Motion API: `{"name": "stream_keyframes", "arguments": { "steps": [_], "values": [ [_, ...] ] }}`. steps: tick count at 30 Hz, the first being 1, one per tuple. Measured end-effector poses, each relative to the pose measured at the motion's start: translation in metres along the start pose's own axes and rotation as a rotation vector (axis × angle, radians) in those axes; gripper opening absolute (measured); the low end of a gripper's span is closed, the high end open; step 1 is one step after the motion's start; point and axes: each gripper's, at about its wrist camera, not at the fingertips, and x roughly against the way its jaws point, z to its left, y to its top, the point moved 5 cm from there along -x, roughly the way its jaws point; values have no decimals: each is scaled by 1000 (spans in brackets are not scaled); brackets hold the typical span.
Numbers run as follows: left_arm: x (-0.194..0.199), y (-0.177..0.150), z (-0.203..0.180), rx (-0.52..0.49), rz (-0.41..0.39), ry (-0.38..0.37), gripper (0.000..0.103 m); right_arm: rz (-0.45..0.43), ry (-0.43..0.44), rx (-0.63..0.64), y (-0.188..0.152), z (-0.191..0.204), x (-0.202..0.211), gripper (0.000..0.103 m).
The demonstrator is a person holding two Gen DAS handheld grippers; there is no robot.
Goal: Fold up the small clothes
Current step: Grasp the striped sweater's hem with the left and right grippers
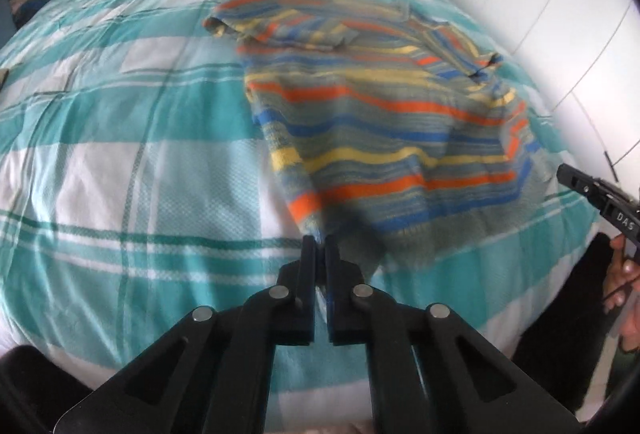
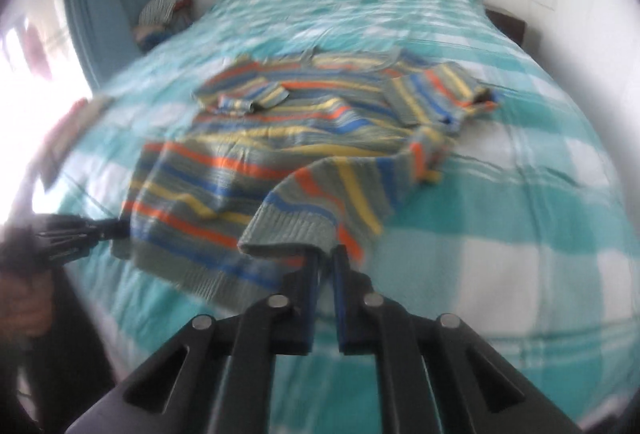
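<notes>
On checked cotton bedding (image 1: pixel 120 162), both grippers (image 1: pixel 320 240) (image 2: pixel 328 250) pinch the striped knit sweater's (image 1: pixel 380 122) ribbed hem.

The only lettering that can be read is "DAS", in pale capitals on the black body of the right gripper (image 1: pixel 568 170) where it enters the left wrist view at the right edge. In the right wrist view the left gripper (image 2: pixel 120 225) carries a pale mark on its body at the left edge, too blurred to read.
</notes>
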Motion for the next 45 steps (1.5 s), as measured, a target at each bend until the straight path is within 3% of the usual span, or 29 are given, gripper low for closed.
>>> {"name": "stream_keyframes", "arguments": {
  "steps": [4, 8, 10, 12, 14, 15, 17, 18, 19, 20, 21, 22, 23, 26, 28, 31, 33, 35, 37, 40, 43, 45],
  "values": [
    [27, -19, 0, -25, 25, -12, 3, 76, 37, -176, -39, -48, 23, 7],
    [3, -21, 9, -29, 72, 95, 5, 132, 23, -256, -64, -73, 11, 13],
    [-3, -22, 13, -12, 74, 99, 7, 94, 74, -275, -54, -69, 13, 30],
    [-5, -22, 14, 6, 64, 73, 7, 46, 123, -253, -40, -56, 15, 66],
    [-9, -21, 14, 22, 61, 83, 9, -7, 153, -176, -21, -31, 13, 84],
    [-9, -21, 13, 26, 59, 90, 16, -14, 144, -138, -17, -21, 8, 84],
    [-10, -20, 13, 27, 50, 114, 37, -10, 109, -63, -3, -2, -15, 84],
    [-10, -20, 12, 28, 39, 134, 55, -2, 72, -41, 1, 3, -27, 84],
    [-10, -20, 12, 28, 29, 151, 62, 13, 31, -30, 4, 4, -39, 84],
    [-12, -20, 11, 22, 28, 159, 62, 35, 5, -30, 6, 1, -51, 79],
    [-16, -21, 10, 16, 41, 159, 52, 48, 16, -47, 8, 0, -52, 55],
    [-19, -23, 9, 16, 55, 150, 18, 67, 43, -81, 6, -4, -54, 43],
    [-24, -25, 8, 23, 80, 110, 3, 67, 52, -97, 5, -9, -51, 30],
    [-21, -24, 8, 28, 81, 75, 2, 42, 66, -120, 6, -23, -24, 10],
    [-12, -21, 9, 42, 77, 28, 2, 39, 123, -173, 7, -33, -2, 10],
    [22, -14, 9, 84, 61, -113, 2, 54, 231, -271, 8, -49, 26, 6],
    [42, -10, 14, 104, 48, -160, 1, 76, 343, -377, 7, -64, 39, 4],
    [52, -10, 21, 127, 55, -168, 1, 99, 392, -477, 0, -83, 38, 3],
    [42, -13, 27, 136, 87, -137, 1, 132, 314, -514, -14, -104, 26, 3],
    [7, -26, 34, 129, 162, -28, 2, 190, 215, -543, -36, -128, 0, 3],
    [-12, -33, 34, 146, 191, -20, 2, 193, 165, -535, -47, -136, -13, 5],
    [-9, -31, 33, 148, 168, -28, 2, 172, 178, -503, -45, -130, -12, 14]
  ]
}}
